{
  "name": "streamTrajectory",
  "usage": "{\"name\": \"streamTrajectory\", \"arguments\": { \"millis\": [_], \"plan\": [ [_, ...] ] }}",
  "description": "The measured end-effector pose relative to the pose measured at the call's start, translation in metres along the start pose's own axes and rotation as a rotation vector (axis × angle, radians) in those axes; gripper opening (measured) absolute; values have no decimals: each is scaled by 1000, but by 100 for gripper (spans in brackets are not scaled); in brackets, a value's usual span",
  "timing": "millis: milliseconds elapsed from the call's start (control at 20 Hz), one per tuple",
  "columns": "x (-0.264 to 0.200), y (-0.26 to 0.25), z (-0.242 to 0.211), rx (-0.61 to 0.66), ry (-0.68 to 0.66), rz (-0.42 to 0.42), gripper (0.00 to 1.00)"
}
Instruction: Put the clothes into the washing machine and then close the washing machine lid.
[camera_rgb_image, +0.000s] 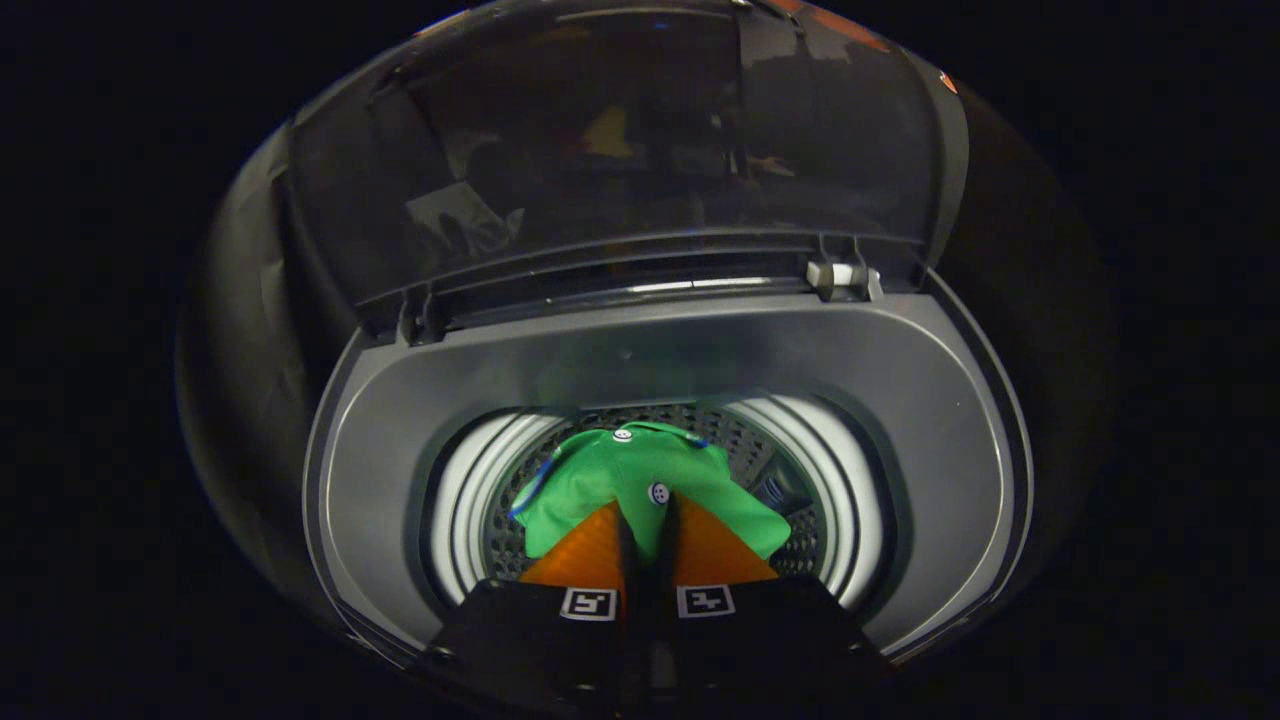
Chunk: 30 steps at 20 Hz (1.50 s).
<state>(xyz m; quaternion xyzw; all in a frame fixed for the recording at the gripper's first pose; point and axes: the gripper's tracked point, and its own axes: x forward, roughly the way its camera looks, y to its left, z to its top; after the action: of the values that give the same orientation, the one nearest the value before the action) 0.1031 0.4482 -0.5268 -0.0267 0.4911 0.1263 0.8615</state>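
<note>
One green garment (640, 485) pinched between tips of tongs (648, 515), hanging over drum (470, 500) of washing machine (640, 350). Tongs clenched on cloth, orange fingers (590, 555) nearly together. Risk: release too high or too near rim, cloth catching on white drum ring and draping outside tub; then lid (640, 150) jamming on fabric when swung down. Risk also of cloth snagging on fingers after opening. Garment bright green, small, crumpled, white buttons showing, blue trim at left edge. Lid raised upright at far side, dark, translucent.
</note>
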Motion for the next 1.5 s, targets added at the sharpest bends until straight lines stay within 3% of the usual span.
{"name": "streamTrajectory", "arguments": {
  "millis": [300, 400, 550, 1150, 1500],
  "plan": [
    [6, -1, 1, -28, 32, -10, 10],
    [3, -5, -5, -32, 67, -36, 25],
    [-3, -1, -2, -39, 51, -21, 100],
    [-24, 6, 3, -70, 0, -11, 99],
    [-89, 23, 35, -39, -231, 32, 99]
  ]
}}
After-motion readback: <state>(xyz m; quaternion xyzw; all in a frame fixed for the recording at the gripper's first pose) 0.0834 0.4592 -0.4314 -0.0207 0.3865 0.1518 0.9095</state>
